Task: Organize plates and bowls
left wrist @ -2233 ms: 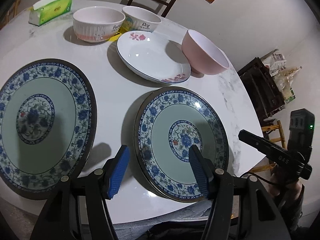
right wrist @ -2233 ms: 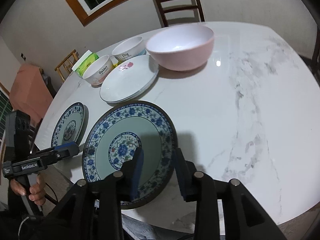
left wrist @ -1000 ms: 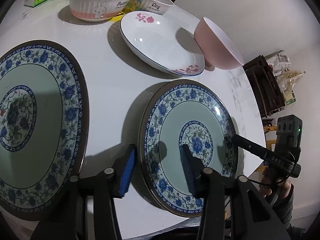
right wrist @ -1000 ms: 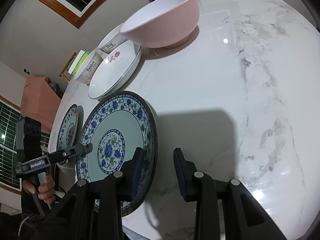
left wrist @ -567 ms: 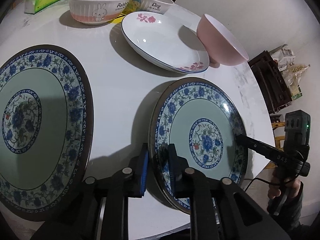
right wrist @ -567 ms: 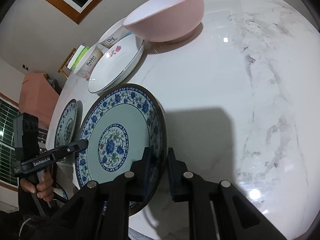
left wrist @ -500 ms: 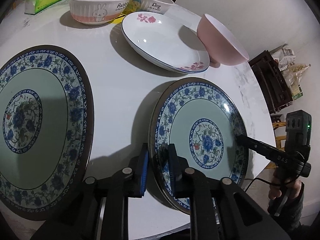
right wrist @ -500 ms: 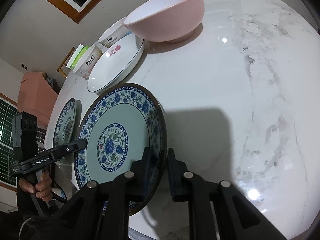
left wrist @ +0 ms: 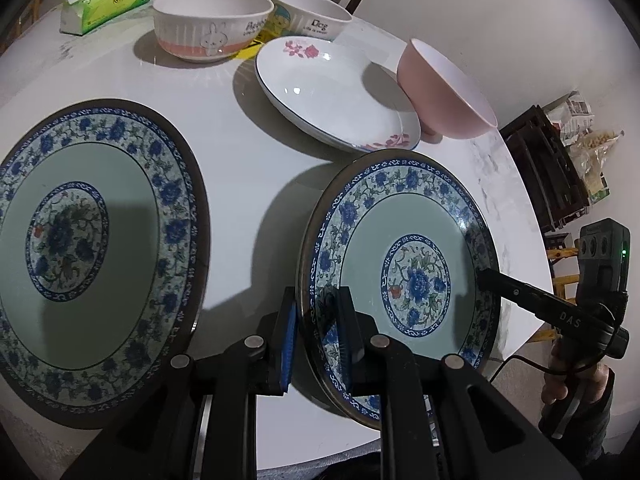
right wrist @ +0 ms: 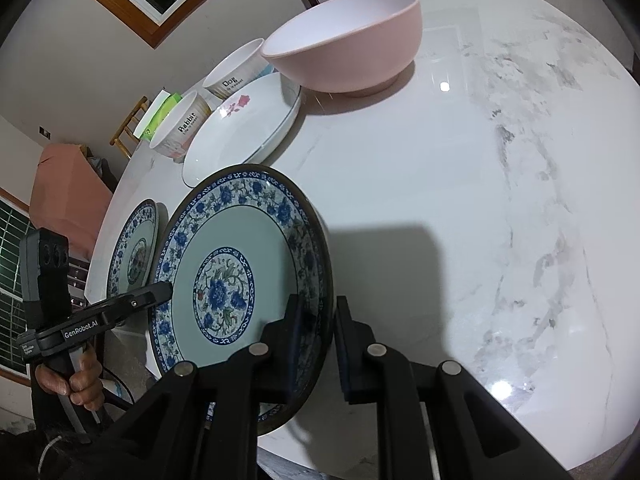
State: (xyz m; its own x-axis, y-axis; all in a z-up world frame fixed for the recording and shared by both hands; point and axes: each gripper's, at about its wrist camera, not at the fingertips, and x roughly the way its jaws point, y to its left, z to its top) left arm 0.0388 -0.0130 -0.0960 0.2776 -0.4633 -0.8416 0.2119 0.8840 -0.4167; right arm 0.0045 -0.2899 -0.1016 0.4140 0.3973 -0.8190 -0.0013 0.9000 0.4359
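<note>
Nearest in the left wrist view, the left gripper (left wrist: 316,336) is clenching the near left rim of a blue floral plate (left wrist: 404,276), one pad under the rim and one on its face; the right wrist view is showing the right gripper (right wrist: 318,344) clamping the opposite rim of the same plate (right wrist: 240,272). Both grippers are pointing steeply downward. Each view is catching the other tool: the left view is showing a hand (left wrist: 576,388) at the right edge gripping its handle, and the right view is showing a hand (right wrist: 72,380) at the lower left. The plate is sitting at the near edge of the white marble table (right wrist: 480,220), face up; whether it is touching the surface cannot be told. Only the left view is showing the second floral plate (left wrist: 80,248) in full, lying flat beside it. Farther back, a white rose plate (left wrist: 336,92) is lying just beside a pink bowl (left wrist: 444,92), with a rabbit bowl (left wrist: 212,20), a dog bowl (left wrist: 308,12) and a tissue pack (left wrist: 104,4) behind.
</note>
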